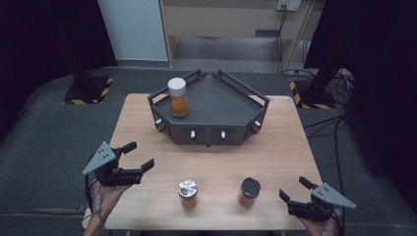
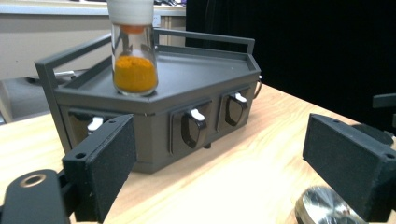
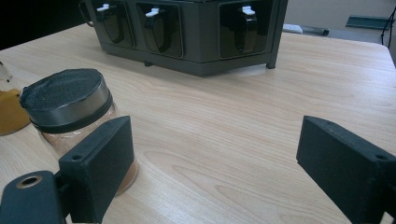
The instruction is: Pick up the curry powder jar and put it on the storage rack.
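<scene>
A dark grey corner rack (image 1: 207,133) stands at the back middle of the wooden table (image 1: 275,157). On its left side stands a white-lidded jar (image 1: 177,97) of orange powder, upright. Near the front edge are a silver-lidded jar (image 1: 188,192) and a black-lidded jar (image 1: 250,191), both upright. My left gripper (image 1: 139,156) hovers open at the table's front left, nothing between its jaws. The left gripper view shows the white-lidded jar (image 2: 134,51), the rack (image 2: 154,135) and the silver lid (image 2: 327,207). My right gripper (image 1: 295,189) is open at the front right, with the black-lidded jar (image 3: 65,107) just beside its left jaw.
The rack's front wall carries several small hooks with white tips (image 3: 153,13). Bare tabletop lies between the rack and the two front jars. Beyond the table are dark floor, stands with striped bases (image 1: 87,91) and cables (image 1: 339,83).
</scene>
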`<action>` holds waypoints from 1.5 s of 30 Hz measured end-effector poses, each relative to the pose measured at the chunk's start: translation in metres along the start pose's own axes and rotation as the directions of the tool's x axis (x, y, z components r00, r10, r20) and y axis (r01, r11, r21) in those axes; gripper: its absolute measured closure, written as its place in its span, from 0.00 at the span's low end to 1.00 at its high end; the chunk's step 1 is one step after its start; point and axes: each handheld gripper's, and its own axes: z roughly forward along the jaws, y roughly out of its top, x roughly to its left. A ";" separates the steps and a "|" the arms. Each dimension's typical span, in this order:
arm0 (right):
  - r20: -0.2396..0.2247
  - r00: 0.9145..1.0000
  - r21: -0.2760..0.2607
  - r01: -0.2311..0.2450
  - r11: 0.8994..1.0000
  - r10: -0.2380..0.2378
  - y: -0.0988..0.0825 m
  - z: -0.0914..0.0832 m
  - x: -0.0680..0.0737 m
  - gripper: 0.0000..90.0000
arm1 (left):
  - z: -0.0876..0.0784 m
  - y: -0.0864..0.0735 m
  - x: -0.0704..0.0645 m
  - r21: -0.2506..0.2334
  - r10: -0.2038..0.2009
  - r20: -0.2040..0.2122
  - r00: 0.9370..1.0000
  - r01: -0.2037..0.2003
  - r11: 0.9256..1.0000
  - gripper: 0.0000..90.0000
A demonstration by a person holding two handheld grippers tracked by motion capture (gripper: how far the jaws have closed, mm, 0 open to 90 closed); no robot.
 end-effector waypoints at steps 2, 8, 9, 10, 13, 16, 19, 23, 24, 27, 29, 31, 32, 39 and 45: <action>-0.001 1.000 0.001 0.002 1.000 -0.002 0.000 0.000 0.000 0.12 | -0.002 -0.006 0.000 0.002 -0.003 0.003 1.000 0.003 1.000 0.10; -0.001 1.000 0.000 0.001 1.000 -0.001 0.000 0.000 -0.001 0.12 | -0.007 -0.024 -0.001 0.012 -0.021 -0.001 1.000 0.022 1.000 0.10; -0.001 1.000 0.000 0.001 1.000 -0.001 0.000 0.000 -0.001 0.12 | -0.007 -0.024 -0.001 0.012 -0.021 -0.001 1.000 0.022 1.000 0.10; -0.001 1.000 0.001 0.002 1.000 -0.002 0.000 0.000 0.000 0.12 | -0.009 -0.032 0.000 0.012 -0.033 0.000 0.999 0.033 0.999 0.10; -0.001 1.000 0.001 0.002 1.000 -0.002 0.000 0.000 0.000 0.12 | -0.011 -0.037 0.000 0.022 -0.028 -0.001 1.000 0.028 0.999 0.10; -0.001 1.000 0.002 0.001 1.000 -0.001 0.000 0.000 0.000 0.12 | -0.014 -0.047 0.000 0.027 -0.039 -0.010 0.999 0.039 0.999 0.10; -0.001 1.000 0.003 0.001 1.000 -0.001 0.000 0.000 0.000 0.12 | -0.016 -0.055 0.001 0.028 -0.053 -0.006 0.999 0.053 0.998 0.10; 0.000 1.000 0.002 -0.001 1.000 0.001 0.000 0.000 0.000 0.12 | -0.016 -0.064 0.001 0.045 -0.058 -0.009 0.998 0.058 0.997 0.10; -0.001 1.000 0.002 -0.001 1.000 0.001 0.000 0.000 0.000 0.12 | -0.016 -0.066 0.001 0.048 -0.060 -0.011 0.998 0.060 0.997 0.10; -0.001 1.000 0.001 0.001 1.000 -0.001 0.000 0.000 0.000 0.12 | -0.017 -0.071 0.003 0.054 -0.075 -0.014 0.997 0.076 0.996 0.10; -0.002 1.000 0.000 0.000 1.000 0.000 0.000 0.000 -0.001 0.12 | -0.017 -0.074 0.005 0.054 -0.083 -0.015 0.996 0.084 0.995 0.10; -0.002 1.000 0.000 0.002 1.000 -0.002 0.000 0.000 -0.001 0.12 | -0.017 -0.075 0.006 0.056 -0.085 -0.015 0.996 0.085 0.995 0.10; -0.002 1.000 0.000 0.001 1.000 -0.001 0.000 0.000 -0.001 0.12 | -0.016 -0.077 0.007 0.065 -0.086 -0.014 0.996 0.087 0.994 0.10; -0.005 1.000 -0.001 0.002 1.000 -0.002 0.000 0.000 0.000 0.12 | -0.018 -0.082 0.010 0.052 -0.090 -0.013 0.996 0.090 0.995 0.10; -0.012 1.000 0.001 0.008 1.000 -0.008 0.000 0.000 -0.001 0.12 | -0.018 -0.083 0.013 0.070 -0.087 -0.017 0.996 0.088 0.994 0.09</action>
